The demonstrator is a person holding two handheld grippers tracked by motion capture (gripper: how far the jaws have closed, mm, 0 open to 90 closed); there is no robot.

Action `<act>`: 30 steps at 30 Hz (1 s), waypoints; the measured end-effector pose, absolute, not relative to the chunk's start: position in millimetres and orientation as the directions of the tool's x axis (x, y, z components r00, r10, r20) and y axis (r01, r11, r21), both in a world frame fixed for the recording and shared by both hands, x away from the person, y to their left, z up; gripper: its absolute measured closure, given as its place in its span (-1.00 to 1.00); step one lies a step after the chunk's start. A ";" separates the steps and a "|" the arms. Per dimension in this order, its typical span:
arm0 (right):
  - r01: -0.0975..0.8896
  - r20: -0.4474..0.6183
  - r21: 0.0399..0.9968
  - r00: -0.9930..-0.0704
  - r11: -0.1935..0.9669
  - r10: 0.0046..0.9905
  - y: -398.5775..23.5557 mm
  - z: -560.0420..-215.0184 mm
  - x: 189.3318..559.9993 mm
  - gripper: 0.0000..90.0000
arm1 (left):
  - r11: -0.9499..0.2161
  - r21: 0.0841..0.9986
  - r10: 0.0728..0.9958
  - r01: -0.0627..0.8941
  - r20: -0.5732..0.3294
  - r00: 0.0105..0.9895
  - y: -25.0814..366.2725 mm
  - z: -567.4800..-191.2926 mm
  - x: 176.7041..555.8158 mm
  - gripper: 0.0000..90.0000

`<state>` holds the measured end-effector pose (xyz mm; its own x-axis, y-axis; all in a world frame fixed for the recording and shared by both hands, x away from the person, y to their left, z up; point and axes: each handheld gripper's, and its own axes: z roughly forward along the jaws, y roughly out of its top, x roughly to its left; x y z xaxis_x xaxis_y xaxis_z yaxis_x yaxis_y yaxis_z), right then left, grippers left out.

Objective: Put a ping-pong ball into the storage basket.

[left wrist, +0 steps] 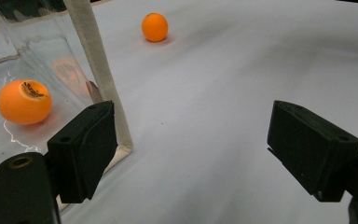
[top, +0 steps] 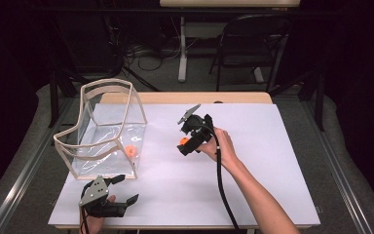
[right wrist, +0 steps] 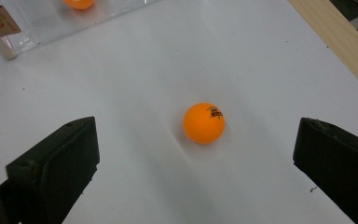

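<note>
Overhead, a clear plastic bag with cream fabric trim lies on its side at the left of the white sheet covering the table, and one small orange ping-pong ball rests inside it near its lower right corner. The left gripper sits near the table's front edge, just below that bag, its black jaws spread wide with nothing between them; in its own view one jaw stands just beside the bag's trimmed corner. A second orange ping-pong ball lies on the bare sheet near the middle of the table. The right gripper, held in the person's right hand, hovers over it with jaws spread wide on either side, not touching it
</note>
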<state>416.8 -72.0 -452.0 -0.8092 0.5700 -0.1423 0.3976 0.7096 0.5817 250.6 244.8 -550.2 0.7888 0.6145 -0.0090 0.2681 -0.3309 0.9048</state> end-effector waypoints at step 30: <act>0.501 -0.072 0.535 -0.775 0.681 0.627 -76.4 -498.5 446.7 -1.00 | -0.334 0.903 0.611 0.270 -0.011 0.792 243.5 -550.7 250.7 -0.64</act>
